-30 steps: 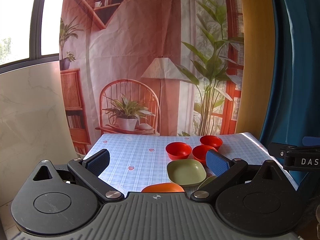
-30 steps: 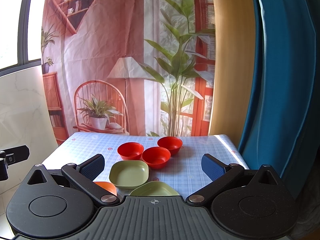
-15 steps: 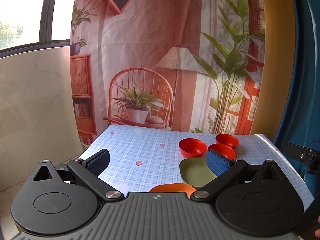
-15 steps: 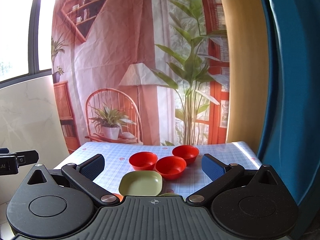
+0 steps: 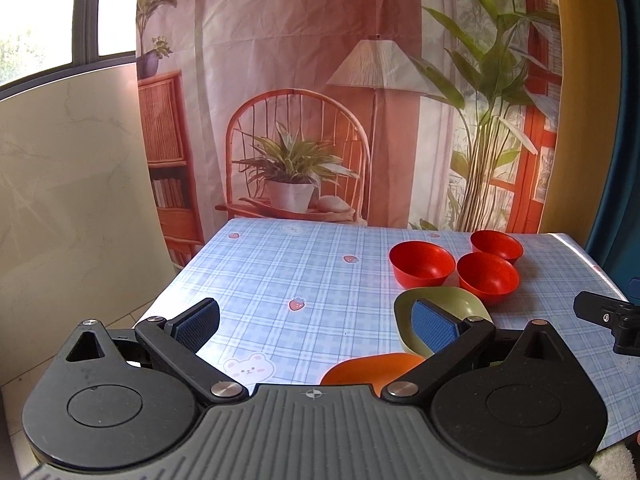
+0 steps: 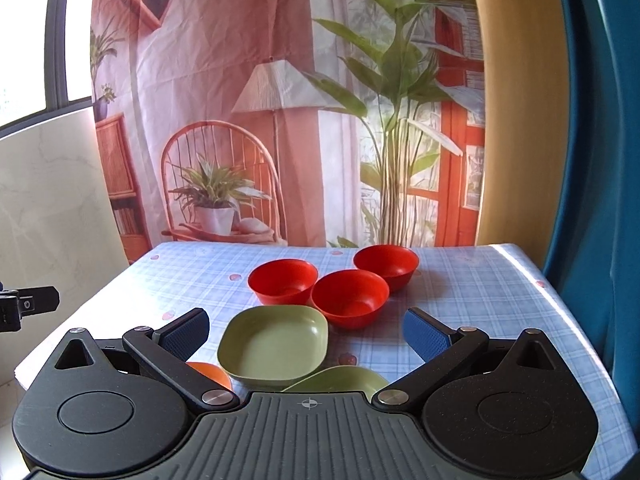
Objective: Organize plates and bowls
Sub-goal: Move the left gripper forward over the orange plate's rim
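Observation:
Three red bowls (image 6: 350, 294) (image 5: 422, 263) stand in a cluster at the table's far right. A square green plate (image 6: 276, 342) (image 5: 440, 300) lies in front of them. A second green plate (image 6: 340, 380) and an orange plate (image 5: 372, 366) (image 6: 210, 372) lie nearer, partly hidden by the gripper bodies. My left gripper (image 5: 316, 326) hovers open over the near table, its right finger in front of the green plate. My right gripper (image 6: 306, 336) hangs open above the green plate, holding nothing.
A blue checked tablecloth (image 5: 288, 264) covers the table. A printed backdrop (image 5: 320, 80) hangs behind it, a pale wall panel (image 5: 72, 200) stands at the left and a blue curtain (image 6: 600, 160) at the right. The other gripper's tip (image 5: 608, 316) shows at the right edge.
Both grippers have come closer and tilted down toward the table, so the dishes look larger and lower in view. Both stay open. No dish has moved.

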Action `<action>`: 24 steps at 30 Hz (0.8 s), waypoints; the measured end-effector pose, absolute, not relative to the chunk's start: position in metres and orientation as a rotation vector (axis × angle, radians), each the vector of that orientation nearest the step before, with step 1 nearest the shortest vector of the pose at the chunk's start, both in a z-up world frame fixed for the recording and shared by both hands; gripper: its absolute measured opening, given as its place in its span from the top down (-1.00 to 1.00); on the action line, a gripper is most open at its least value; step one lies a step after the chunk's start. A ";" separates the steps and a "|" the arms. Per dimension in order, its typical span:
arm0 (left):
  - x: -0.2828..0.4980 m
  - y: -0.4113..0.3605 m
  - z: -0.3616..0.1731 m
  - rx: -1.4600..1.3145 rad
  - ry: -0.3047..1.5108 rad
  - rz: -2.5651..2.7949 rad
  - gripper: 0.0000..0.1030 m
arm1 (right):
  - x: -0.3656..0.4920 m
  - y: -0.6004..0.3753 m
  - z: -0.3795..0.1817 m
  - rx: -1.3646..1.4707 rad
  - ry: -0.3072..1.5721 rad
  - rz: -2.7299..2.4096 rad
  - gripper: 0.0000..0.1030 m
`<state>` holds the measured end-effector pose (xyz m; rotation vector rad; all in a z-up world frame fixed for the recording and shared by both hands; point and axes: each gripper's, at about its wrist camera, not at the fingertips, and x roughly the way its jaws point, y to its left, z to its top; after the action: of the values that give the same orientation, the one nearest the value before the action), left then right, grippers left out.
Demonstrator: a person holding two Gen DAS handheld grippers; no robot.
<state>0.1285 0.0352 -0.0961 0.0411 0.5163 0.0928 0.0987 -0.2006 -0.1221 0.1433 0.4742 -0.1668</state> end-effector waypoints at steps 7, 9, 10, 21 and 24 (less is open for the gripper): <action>0.152 0.042 -0.119 0.020 0.585 0.092 -1.00 | 0.121 -0.192 -0.147 0.098 0.497 -0.112 -0.99; 0.157 0.045 -0.125 0.006 0.608 0.083 -0.99 | 0.128 -0.191 -0.152 0.111 0.518 -0.102 -0.99; 0.161 0.046 -0.128 0.000 0.616 0.077 -0.99 | 0.133 -0.192 -0.156 0.115 0.538 -0.105 -0.99; 0.189 0.055 -0.162 -0.052 0.722 0.020 -0.98 | 0.156 -0.191 -0.180 0.124 0.622 -0.065 -0.99; 0.195 0.058 -0.170 -0.064 0.753 0.012 -0.92 | 0.162 -0.191 -0.185 0.129 0.644 -0.053 -0.99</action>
<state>0.1946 0.0581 -0.1699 -0.0643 0.7535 0.0119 0.1624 -0.1907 -0.1849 0.1294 0.6440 -0.0526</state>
